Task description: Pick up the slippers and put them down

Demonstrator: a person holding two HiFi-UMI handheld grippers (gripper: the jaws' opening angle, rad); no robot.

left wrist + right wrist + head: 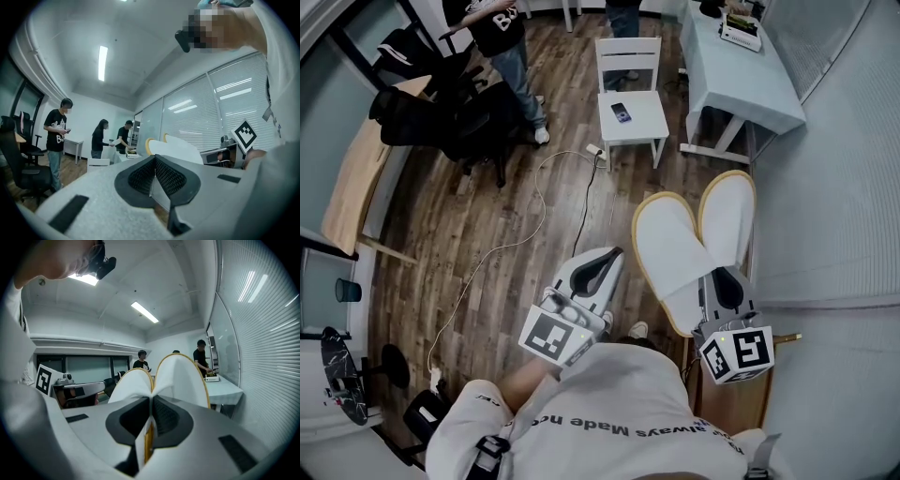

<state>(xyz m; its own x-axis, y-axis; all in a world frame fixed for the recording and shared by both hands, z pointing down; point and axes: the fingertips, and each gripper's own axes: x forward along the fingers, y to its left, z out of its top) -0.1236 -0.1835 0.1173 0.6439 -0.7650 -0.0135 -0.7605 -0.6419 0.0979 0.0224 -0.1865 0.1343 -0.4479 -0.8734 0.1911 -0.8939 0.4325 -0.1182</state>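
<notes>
Two white slippers with yellow rims, one (667,251) and the other (728,214), hang together in the air at the right of the head view, toes pointing away from me. My right gripper (722,278) is shut on their heel ends. In the right gripper view both slippers (180,376) fan up from between the closed pads of the right gripper (149,420). My left gripper (605,264) is held beside them at the left, apart from them. Its jaws meet with nothing between them, as the left gripper view shows (153,176). That view also shows the slippers (176,147) off to the right.
A white chair (633,117) with a phone (621,112) on its seat stands ahead. A white table (741,70) is at the far right beside a wall of blinds. A cable (534,216) trails across the wooden floor. Black office chairs (450,117) and standing people are at the far left.
</notes>
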